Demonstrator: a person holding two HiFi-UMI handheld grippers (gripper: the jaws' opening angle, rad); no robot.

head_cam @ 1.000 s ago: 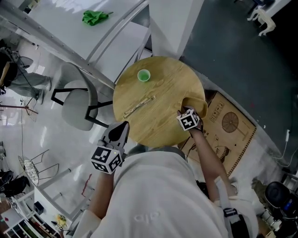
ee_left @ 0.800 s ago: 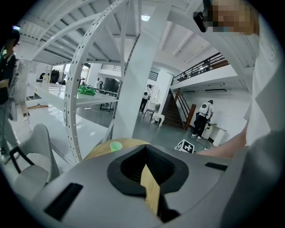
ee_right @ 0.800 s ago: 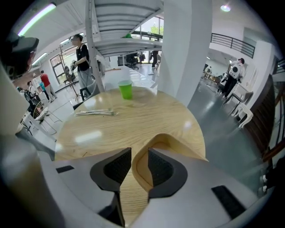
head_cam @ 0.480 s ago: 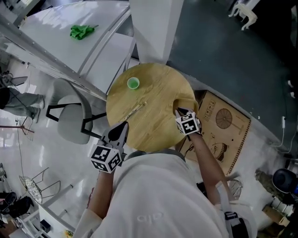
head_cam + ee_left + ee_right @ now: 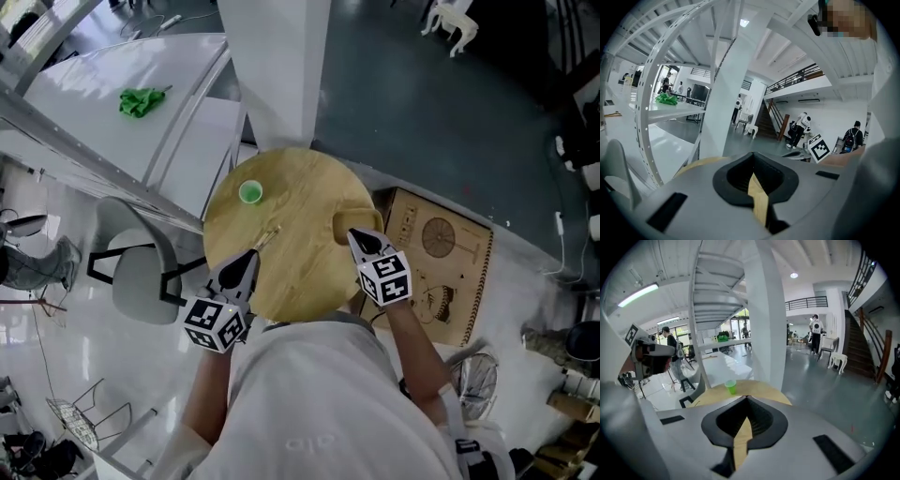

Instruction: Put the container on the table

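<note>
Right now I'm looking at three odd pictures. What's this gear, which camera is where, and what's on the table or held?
No robot: a person holds a two-jaw gripper in each hand. One picture comes from a head camera looking down; the others from cameras riding each gripper. On the wooden table lie a green cup, a thin stick and a tan container at its right edge. The left gripper is shut, empty; the right gripper has just closed on nothing.

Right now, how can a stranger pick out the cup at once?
Find the round wooden table beside the white pillar. A small cup stands near its far left edge. It is the table's only green thing; the stick and container are wood-coloured.
</note>
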